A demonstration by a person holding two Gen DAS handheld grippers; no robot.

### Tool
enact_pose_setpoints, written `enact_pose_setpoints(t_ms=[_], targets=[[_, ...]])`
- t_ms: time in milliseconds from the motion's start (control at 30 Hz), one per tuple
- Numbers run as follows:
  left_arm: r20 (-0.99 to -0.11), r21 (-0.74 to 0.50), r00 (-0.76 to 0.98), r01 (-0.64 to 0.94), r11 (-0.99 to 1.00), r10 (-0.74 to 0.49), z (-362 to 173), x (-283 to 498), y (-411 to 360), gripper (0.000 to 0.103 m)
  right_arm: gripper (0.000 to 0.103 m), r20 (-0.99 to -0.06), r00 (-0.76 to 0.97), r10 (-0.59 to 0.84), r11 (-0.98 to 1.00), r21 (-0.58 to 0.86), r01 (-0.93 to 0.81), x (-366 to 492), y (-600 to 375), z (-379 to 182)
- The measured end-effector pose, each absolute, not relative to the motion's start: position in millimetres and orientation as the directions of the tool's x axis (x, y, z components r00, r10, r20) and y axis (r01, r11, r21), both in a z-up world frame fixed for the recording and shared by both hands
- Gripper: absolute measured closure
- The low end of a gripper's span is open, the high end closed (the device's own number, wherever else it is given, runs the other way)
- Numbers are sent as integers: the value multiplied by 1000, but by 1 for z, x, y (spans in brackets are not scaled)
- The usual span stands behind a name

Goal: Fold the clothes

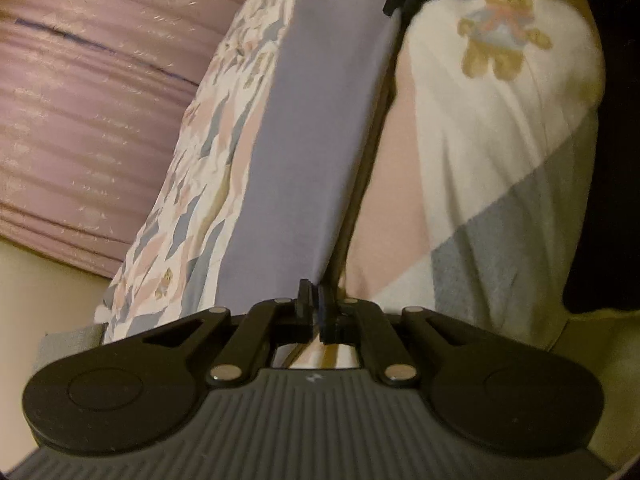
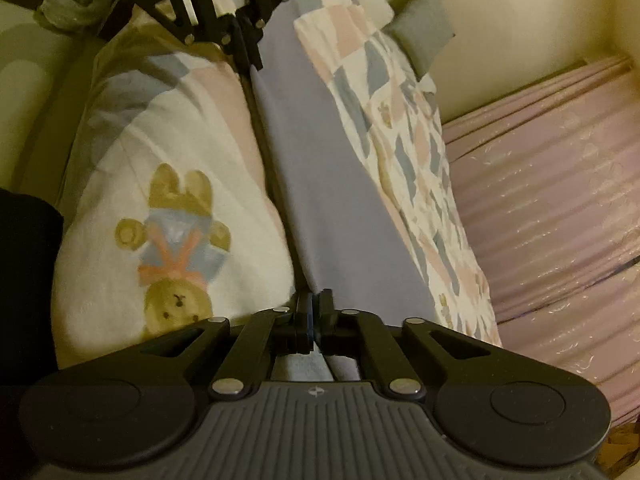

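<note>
A lavender cloth (image 1: 312, 140) is stretched taut in a narrow band between my two grippers. In the left wrist view my left gripper (image 1: 316, 312) is shut on its near edge. My right gripper (image 1: 404, 4) pinches the far end at the top. From the right wrist view, my right gripper (image 2: 314, 314) is shut on the lavender cloth (image 2: 332, 200), and my left gripper (image 2: 248, 52) holds the opposite end. A patchwork print fabric (image 1: 200, 168) (image 2: 404, 144) runs along one side of the band; whether it belongs to the same piece I cannot tell.
A white quilt with a teddy bear print (image 1: 492, 92) (image 2: 176, 240) lies under the cloth. A pink-purple ribbed cover (image 1: 80, 120) (image 2: 560, 208) fills one side. A grey flat panel (image 2: 424, 28) and a plastic-wrapped roll (image 2: 76, 0) sit at the back. A dark shape (image 2: 24, 264) borders the quilt.
</note>
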State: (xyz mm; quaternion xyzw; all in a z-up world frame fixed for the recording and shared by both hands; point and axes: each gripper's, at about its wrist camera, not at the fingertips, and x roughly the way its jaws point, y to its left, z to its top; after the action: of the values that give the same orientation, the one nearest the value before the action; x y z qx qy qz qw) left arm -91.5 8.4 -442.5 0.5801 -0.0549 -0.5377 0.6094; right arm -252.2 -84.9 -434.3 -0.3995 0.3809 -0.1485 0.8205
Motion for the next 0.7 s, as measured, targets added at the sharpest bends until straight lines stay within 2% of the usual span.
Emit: enact_pose_setpoints(t_ms=[33, 100, 133, 233, 300, 400, 467, 567, 600, 700], targets=[[-570, 735, 401, 640, -226, -717, -433, -88, 10, 96, 83, -511, 672, -536, 669, -743, -32, -255, -87, -427], [-607, 620, 359, 772, -139, -709, -408, -68, 15, 91, 71, -528, 688, -497, 750, -660, 36, -261, -95, -409], [-619, 548, 341, 833, -78, -707, -395, -55, 18, 86, 71, -540, 699, -468, 805, -587, 86, -265, -103, -397], [-611, 285, 331, 940, 190, -719, -361, 2, 31, 80, 72, -565, 722, -400, 916, -268, 299, -280, -147, -371], [-605, 95, 333, 932, 350, -723, -358, 44, 37, 80, 72, -577, 727, -372, 904, -47, 425, -289, -182, -367], [-620, -109, 356, 843, 526, -699, -365, 101, 39, 80, 71, -631, 695, -345, 820, 158, 551, -296, -223, -379], [-705, -70, 416, 765, 640, -575, -383, 127, 31, 81, 72, -660, 669, -342, 759, 225, 611, -304, -240, -385], [-721, -19, 504, 673, 740, -477, -387, 142, 40, 81, 71, -671, 635, -384, 677, 263, 688, -322, -254, -383], [-715, 3, 535, 646, 764, -449, -381, 142, 42, 78, 69, -661, 631, -407, 662, 262, 702, -329, -256, -379], [-675, 99, 615, 622, 776, -407, -358, 124, 40, 61, 64, -628, 644, -436, 643, 284, 711, -345, -258, -370]])
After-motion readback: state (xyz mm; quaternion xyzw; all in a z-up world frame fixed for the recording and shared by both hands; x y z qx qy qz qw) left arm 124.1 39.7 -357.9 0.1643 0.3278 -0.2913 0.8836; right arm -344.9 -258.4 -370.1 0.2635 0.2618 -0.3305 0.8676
